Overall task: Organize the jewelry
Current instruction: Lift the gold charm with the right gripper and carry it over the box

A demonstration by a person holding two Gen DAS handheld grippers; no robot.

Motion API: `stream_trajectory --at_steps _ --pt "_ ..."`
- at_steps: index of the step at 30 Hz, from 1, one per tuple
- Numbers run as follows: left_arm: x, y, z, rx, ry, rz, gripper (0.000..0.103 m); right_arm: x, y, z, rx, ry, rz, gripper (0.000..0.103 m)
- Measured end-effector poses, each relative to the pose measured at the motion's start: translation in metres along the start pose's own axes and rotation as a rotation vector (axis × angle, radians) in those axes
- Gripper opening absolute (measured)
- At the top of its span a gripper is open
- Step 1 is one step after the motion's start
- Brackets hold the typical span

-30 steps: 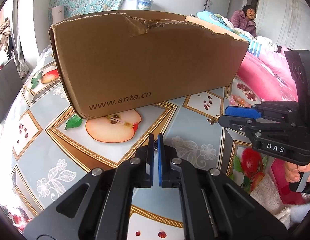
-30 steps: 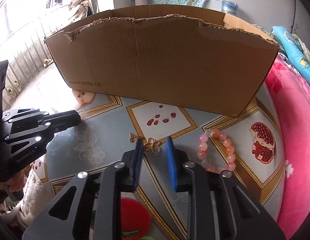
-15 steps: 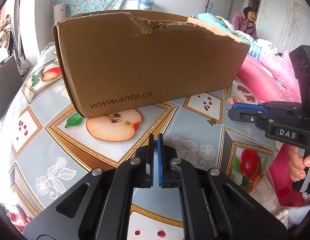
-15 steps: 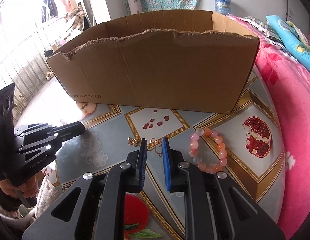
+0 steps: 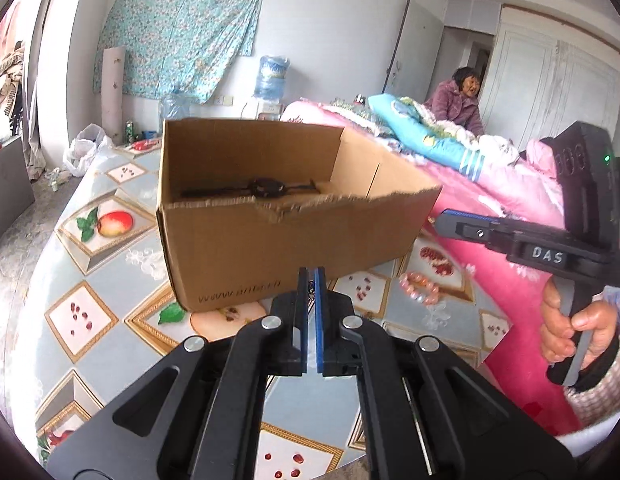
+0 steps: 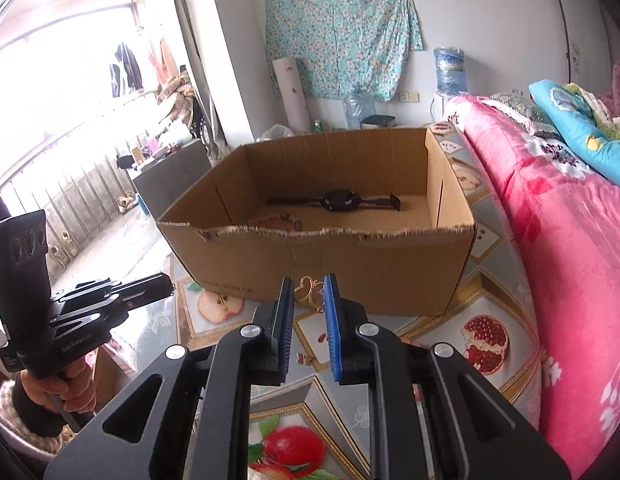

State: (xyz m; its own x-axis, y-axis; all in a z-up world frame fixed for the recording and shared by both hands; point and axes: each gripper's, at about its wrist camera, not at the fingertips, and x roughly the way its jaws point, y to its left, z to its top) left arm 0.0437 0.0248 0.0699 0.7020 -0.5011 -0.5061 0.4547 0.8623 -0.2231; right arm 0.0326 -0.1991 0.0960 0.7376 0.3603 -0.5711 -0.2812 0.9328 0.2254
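My right gripper (image 6: 306, 294) is pinched on a gold chain piece (image 6: 310, 291), its looped links caught between my blue pads (image 6: 332, 320), lifted above the table just before the near wall of the cardboard box (image 6: 342, 272). My left gripper (image 5: 308, 280) has its pads drawn nearly together; a thin dark thread shows in the slit, though I cannot tell what it is. The box stands open on the fruit-patterned tablecloth (image 5: 89, 320). Inside, toward the far wall, lies a black watch (image 6: 342, 200), with a string of beads (image 6: 287, 220) nearer the torn front edge. A pink bead bracelet (image 5: 420, 288) lies on the cloth right of the box, beside the pink blanket (image 6: 570, 260).
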Motion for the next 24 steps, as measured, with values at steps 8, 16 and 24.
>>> stream_trajectory --at_steps 8,16,24 --pt "0.018 -0.005 0.068 0.001 -0.048 -0.048 0.002 0.017 -0.004 0.052 -0.002 -0.041 0.038 0.015" --pt "0.125 0.009 0.105 -0.091 0.166 -0.055 0.002 0.096 -0.035 0.082 0.081 0.141 -0.020 0.015" --pt "0.165 0.025 0.097 -0.143 0.275 -0.012 0.007 0.128 -0.040 0.077 0.073 0.229 -0.049 0.016"
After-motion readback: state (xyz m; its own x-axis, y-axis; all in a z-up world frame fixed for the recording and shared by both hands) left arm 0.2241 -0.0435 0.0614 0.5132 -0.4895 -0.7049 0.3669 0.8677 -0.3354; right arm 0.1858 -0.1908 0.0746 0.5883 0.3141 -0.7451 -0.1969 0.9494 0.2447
